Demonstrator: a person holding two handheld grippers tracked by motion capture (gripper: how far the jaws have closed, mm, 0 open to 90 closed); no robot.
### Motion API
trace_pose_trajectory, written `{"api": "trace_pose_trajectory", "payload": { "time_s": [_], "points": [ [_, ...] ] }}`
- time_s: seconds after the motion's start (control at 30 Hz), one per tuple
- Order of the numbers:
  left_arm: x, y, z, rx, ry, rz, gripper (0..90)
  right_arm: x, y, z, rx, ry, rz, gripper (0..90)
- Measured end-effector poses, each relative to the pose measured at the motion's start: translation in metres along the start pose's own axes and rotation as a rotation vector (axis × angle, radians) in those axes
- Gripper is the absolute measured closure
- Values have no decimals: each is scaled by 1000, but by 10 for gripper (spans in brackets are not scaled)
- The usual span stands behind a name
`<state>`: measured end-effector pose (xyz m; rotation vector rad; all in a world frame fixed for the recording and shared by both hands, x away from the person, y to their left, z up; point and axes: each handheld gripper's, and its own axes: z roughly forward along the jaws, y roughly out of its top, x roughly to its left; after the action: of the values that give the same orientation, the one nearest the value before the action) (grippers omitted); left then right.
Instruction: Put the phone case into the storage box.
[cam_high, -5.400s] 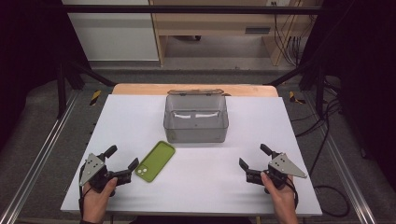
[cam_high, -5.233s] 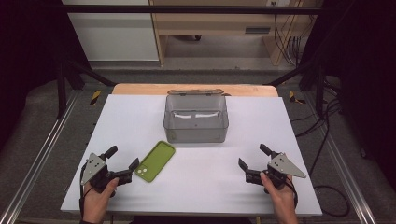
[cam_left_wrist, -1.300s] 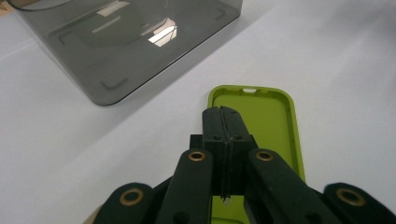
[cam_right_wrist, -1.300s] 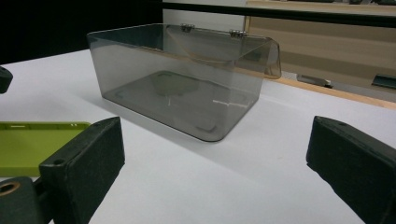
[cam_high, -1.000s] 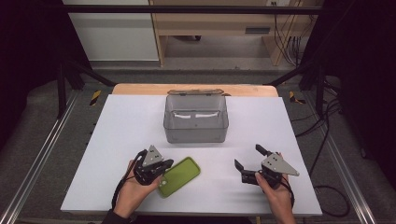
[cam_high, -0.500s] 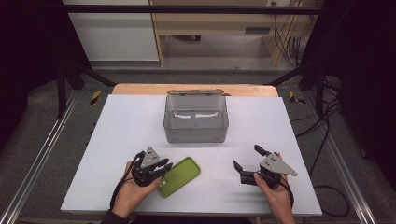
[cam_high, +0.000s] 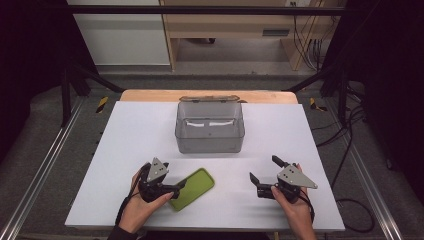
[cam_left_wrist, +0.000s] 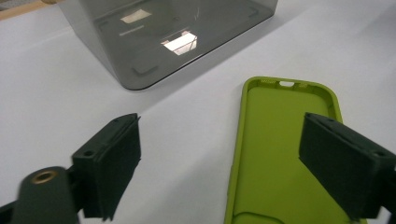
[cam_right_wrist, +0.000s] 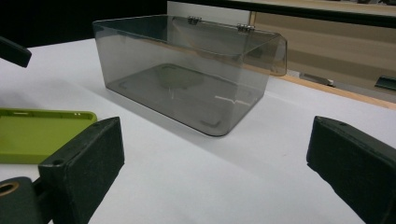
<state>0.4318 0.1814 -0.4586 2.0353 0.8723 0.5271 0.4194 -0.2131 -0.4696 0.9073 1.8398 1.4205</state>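
Observation:
A lime-green phone case (cam_high: 195, 186) lies hollow side up on the white table (cam_high: 130, 130), in front of the clear grey box (cam_high: 210, 130). My left gripper (cam_high: 176, 190) sits at the case's near-left end. Its jaws have just been opening and now stand wide apart. In the left gripper view the case (cam_left_wrist: 280, 154) has its left rim between the jaws of my left gripper (cam_left_wrist: 224, 128); one pad hovers over it and neither presses. My right gripper (cam_high: 264, 169) rests open on the table to the case's right, with nothing in it. My right gripper (cam_right_wrist: 215, 133) faces the box (cam_right_wrist: 187, 70).
The box (cam_left_wrist: 163, 42) has its hinged lid folded back behind it. Beyond the white sheet a wooden table edge (cam_high: 150, 94) shows. Dark metal frame rails (cam_high: 45, 160) run down both sides, and cables (cam_high: 350, 150) hang at the right.
Since about five seconds ago the left hand and the green case have shifted right, toward the table's middle. Over the last second both hands have hardly moved.

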Motion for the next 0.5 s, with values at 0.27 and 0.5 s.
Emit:
{"api": "trace_pose_trajectory", "payload": {
  "time_s": [0.27, 0.5],
  "points": [
    [0, -4, 0, 17, -11, -1, 63, 0, 0, 0, 2, 1, -1, 41],
    [-2, -9, 3, 45, -19, 10, 62, 0, 0, 0, 2, 2, -1, 41]
  ]
}}
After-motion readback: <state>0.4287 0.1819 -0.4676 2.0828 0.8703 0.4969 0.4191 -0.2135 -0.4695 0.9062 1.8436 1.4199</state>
